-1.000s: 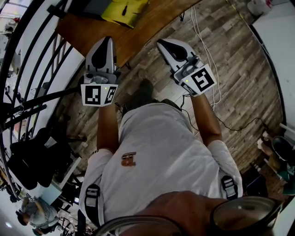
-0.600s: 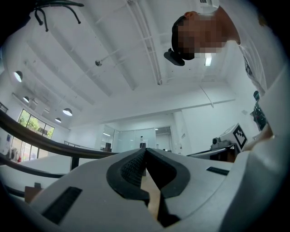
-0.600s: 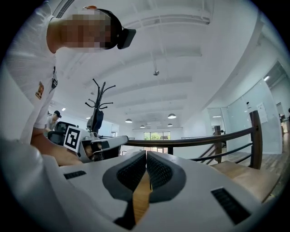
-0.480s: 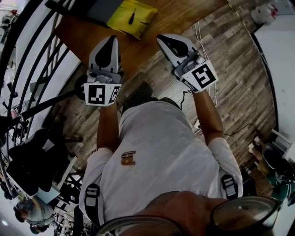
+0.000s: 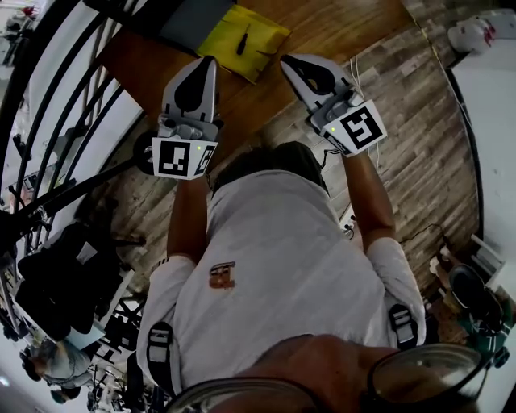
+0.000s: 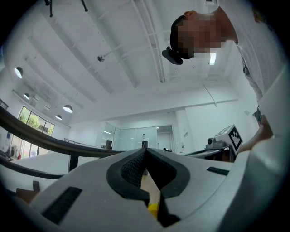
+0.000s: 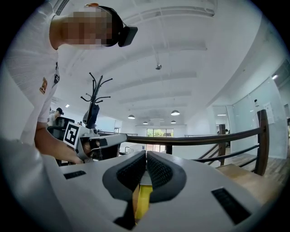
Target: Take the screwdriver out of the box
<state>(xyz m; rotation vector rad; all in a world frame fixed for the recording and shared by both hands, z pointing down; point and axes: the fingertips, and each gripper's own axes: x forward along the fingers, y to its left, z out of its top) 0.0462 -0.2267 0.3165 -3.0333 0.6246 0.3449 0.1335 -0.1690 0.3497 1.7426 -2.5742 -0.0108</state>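
In the head view a yellow box (image 5: 242,39) lies open on the brown wooden table (image 5: 339,24) at the top. A dark screwdriver (image 5: 243,42) rests inside it. Both grippers are held out over the table's near edge, short of the box and pointing about level. My left gripper (image 5: 207,63) sits below and left of the box, and its jaws meet at the tips (image 6: 145,150) with nothing between them. To the box's right, my right gripper (image 5: 287,61) is shut and empty (image 7: 146,154). A yellow sliver of the box (image 7: 142,199) shows under the right jaws.
A dark grey flat piece (image 5: 189,20) lies left of the yellow box. A black railing (image 5: 72,97) runs down the left side. White cables (image 5: 355,64) trail over the plank floor, and a white tabletop (image 5: 492,113) stands at the right.
Both grippers have travelled forward toward the table, staying shut. The yellow box and screwdriver now sit lower and closer in the head view, just ahead of the fingertips.
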